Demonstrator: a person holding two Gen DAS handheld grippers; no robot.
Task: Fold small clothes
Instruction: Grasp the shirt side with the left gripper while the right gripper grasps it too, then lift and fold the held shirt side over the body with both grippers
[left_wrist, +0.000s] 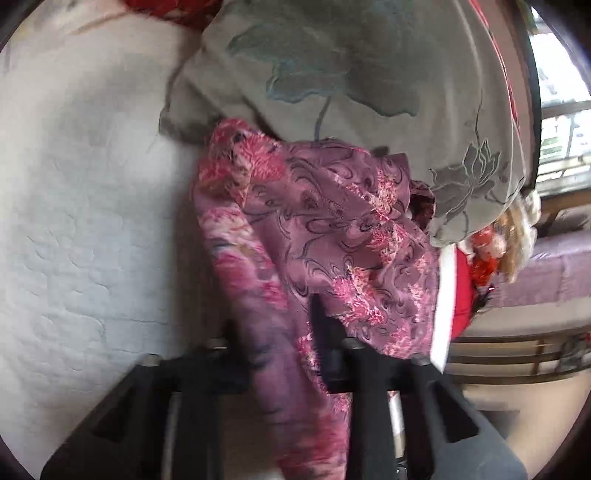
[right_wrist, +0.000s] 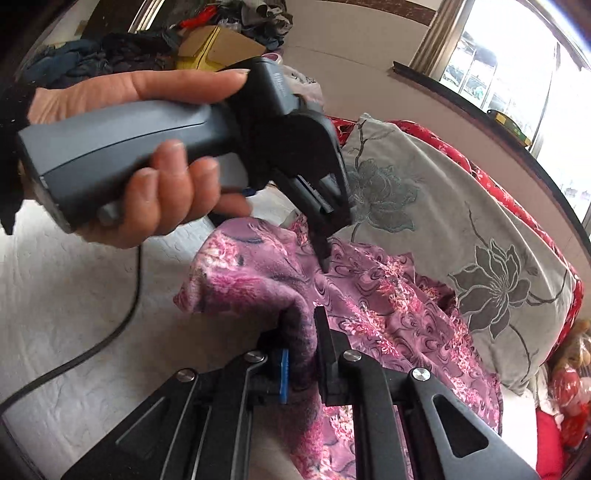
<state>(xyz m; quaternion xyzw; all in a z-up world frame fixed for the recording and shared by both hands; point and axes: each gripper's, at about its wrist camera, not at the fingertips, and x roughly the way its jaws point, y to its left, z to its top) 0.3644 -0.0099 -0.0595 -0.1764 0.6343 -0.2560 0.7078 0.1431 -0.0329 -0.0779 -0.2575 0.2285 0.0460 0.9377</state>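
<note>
Purple floral garment (left_wrist: 314, 229) hides left gripper (left_wrist: 280, 314) fingertips, motion-blurred below

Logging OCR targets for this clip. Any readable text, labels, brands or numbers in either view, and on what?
None can be read.
Left gripper housing: a small pale vertical mark near its top, too blurred to read.
Purple garment, grey cushion, white bed cover: printed or stitched patterns only, no lettering.
Cardboard box: no legible print.

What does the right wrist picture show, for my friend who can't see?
Two grippers, right gripper below and left gripper above, both pinch a pink flowery cloth. A hand holds the upper one, beside a grey flowered pillow.
</note>
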